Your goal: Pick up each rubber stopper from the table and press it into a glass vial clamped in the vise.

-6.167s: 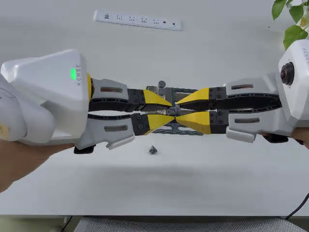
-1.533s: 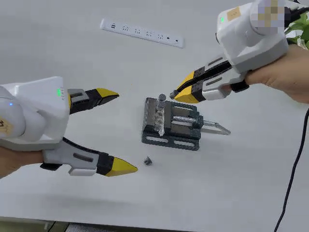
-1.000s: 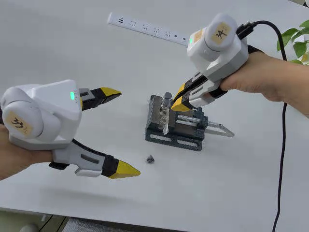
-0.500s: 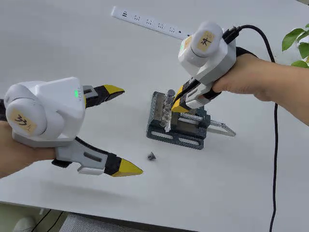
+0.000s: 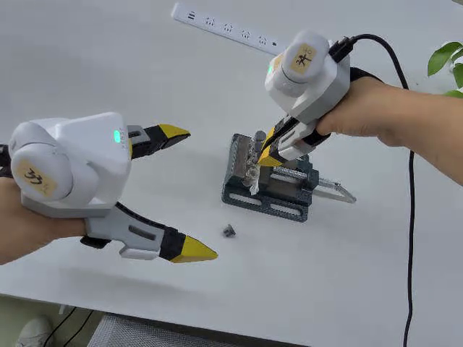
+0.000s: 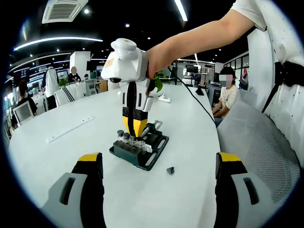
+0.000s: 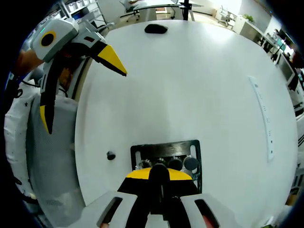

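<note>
The left gripper [image 5: 184,191] is nearest, on the near-left side of the vise [image 5: 265,204] and well apart from it. It hangs above the white table [image 5: 347,275]. Its yellow-tipped fingers [image 5: 194,250] are spread wide with nothing between them (the left gripper view looks straight through the gap at the vise).

A loose rubber stopper [image 5: 229,231] lies on the table just in front of the vise's near edge. It is small and dark, and nothing touches it.

The vise is a dark bench vise that sits flat on the table, with its screw handle sticking out to its right. A row of glass vials [image 5: 252,173] stands clamped upright between its two clamp faces. The capped vial [image 5: 259,136] at the far end of the row already has a dark stopper in its mouth. The vials nearer than it look open in the right gripper view.

The right gripper [image 5: 265,157] comes down steeply from above the far-right side of the vise, with a hand [image 5: 354,108] wrapped around its body. Its fingers are pressed together on a held rubber stopper [image 7: 159,169], a dark rounded piece between the yellow tips. The tips are directly over the row of vials, next to the capped one. I cannot tell whether the held stopper touches a vial mouth.

A black cable [image 5: 412,217] runs from the right gripper's body down past the right of the vise. Beyond the vise, a white power strip [image 5: 224,27] lies on the table. Green plant leaves [image 5: 447,56] show far off to the vise's right.
</note>
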Demonstrator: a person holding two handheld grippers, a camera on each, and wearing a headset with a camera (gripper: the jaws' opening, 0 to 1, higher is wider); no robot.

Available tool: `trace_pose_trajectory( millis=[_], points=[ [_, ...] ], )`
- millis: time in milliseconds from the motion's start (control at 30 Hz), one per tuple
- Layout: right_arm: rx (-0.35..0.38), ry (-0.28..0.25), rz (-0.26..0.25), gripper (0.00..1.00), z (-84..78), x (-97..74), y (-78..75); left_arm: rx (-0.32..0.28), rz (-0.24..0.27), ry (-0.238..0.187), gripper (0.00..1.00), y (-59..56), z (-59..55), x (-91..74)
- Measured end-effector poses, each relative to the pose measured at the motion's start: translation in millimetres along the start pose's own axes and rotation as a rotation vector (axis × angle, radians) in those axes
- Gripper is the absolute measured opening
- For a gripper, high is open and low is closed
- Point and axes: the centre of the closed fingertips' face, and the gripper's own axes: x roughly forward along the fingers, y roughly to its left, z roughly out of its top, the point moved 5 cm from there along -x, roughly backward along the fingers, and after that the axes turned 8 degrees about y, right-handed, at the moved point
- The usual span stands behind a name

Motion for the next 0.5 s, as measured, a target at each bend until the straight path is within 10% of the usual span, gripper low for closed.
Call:
trace_pose_trajectory(
  millis=[500],
  points=[
    [-0.048,0.070,0.004,0.05,3.1,3.0,0.3,-0.006,0.000,-0.001,0.98,0.8,-2.4,0.4]
  ],
)
